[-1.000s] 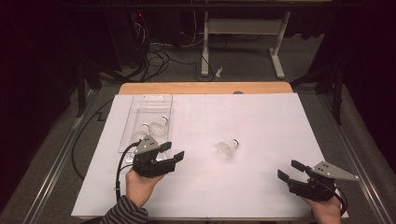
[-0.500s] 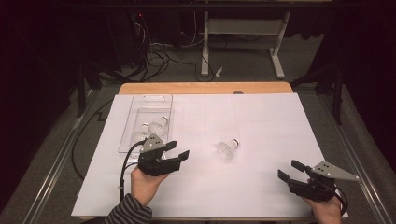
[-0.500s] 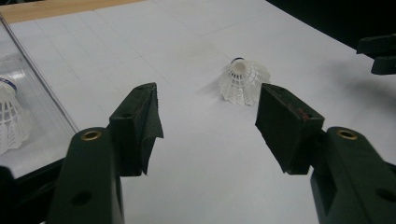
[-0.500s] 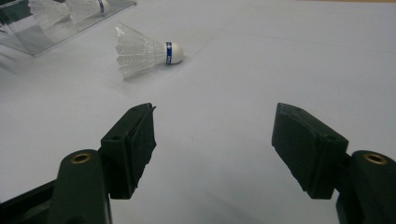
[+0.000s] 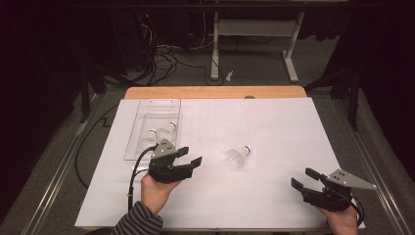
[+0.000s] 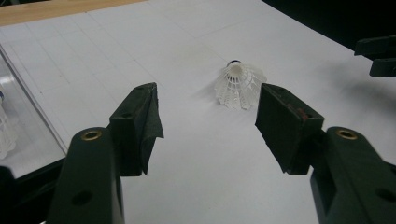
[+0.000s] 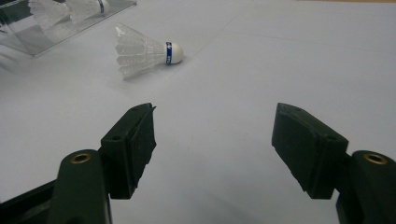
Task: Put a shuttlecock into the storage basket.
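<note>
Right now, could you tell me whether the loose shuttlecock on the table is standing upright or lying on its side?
On its side. The shuttlecock lies on the white sheet, cork pointing sideways in the right gripper view, feathers resting on the surface.

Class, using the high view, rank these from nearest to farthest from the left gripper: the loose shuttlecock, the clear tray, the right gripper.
1. clear tray, just beyond it, to its left
2. loose shuttlecock, mid-table, to its right
3. right gripper, near right corner
</note>
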### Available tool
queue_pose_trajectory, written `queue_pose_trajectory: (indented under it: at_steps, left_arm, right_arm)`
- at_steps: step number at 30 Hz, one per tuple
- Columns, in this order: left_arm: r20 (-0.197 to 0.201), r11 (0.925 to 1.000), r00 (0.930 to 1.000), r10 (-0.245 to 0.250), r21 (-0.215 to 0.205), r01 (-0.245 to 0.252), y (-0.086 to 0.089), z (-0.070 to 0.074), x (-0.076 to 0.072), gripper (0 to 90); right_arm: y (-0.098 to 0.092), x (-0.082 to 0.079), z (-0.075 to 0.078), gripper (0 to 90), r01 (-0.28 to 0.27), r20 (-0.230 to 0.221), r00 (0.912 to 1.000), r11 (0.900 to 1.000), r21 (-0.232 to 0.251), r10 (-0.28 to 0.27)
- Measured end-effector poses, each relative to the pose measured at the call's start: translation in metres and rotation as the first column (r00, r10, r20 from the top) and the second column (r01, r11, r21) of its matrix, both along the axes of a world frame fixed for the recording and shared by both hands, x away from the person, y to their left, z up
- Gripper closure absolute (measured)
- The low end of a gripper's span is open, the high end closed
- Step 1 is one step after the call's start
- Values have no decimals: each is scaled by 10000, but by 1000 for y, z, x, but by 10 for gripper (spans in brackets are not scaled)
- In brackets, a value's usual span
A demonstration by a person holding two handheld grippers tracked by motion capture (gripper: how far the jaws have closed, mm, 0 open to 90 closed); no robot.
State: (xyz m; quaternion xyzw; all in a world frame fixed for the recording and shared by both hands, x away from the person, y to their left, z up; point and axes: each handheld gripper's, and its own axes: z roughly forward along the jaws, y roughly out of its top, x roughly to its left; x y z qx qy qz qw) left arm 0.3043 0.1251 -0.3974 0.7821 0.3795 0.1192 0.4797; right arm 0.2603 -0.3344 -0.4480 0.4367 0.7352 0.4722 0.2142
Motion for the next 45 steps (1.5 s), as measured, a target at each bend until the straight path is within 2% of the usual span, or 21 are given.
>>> queue_pose_trajectory:
  at_steps: [26, 45]
  left_arm:
    - [-139, 9993, 9992, -382, 26, 383, -21, 0, 9, 408]
    - [-246, 9981, 9982, -553, 259, 560, -37, -3, 19, 410]
  right_arm:
    - [0, 0, 0, 307, -5, -1, 10000, 10000, 15, 5]
    - [0, 0, 0, 307, -13, 23, 10000, 10000, -10, 13]
